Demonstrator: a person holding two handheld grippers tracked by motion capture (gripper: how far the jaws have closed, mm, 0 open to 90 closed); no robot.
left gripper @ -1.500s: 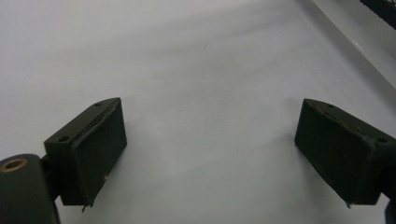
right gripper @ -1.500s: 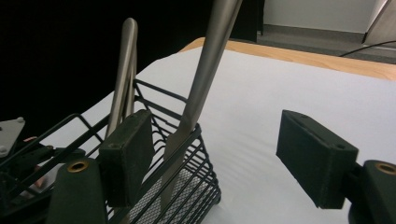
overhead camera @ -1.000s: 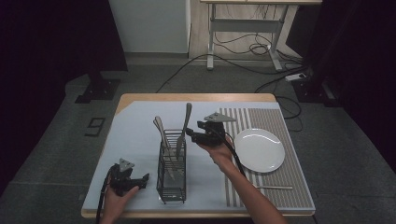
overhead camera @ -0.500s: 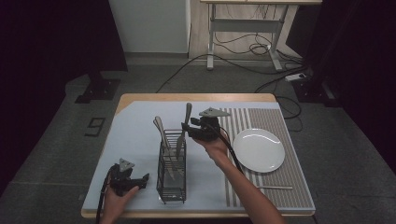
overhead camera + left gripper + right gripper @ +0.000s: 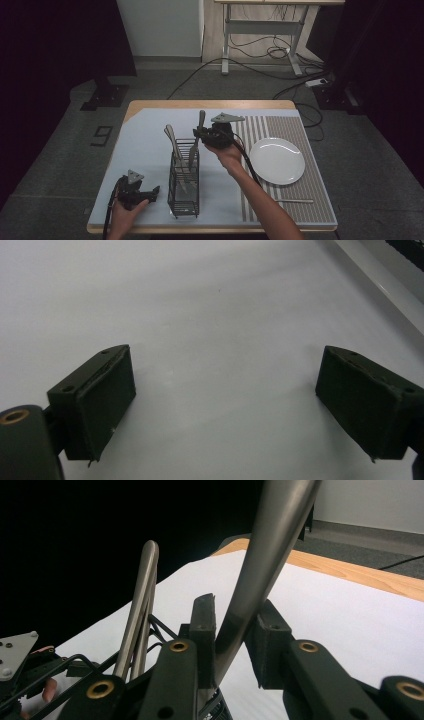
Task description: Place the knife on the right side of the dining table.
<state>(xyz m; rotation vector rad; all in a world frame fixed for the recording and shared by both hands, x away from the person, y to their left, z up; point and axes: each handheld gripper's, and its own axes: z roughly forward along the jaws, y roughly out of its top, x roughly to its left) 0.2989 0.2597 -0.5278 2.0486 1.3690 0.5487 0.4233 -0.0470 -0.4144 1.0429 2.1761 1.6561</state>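
Table [image 5: 150,132], caddy [image 5: 184,180], gripped utensil [image 5: 198,135]

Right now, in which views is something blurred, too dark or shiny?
High view: room around the table is dark; the plate shows a soft glare. Right gripper view: the near utensil handle, clamped between the jaws, is blurred and glossy; background at left black. Left gripper view: evenly lit mat, soft shadows by the open jaws.
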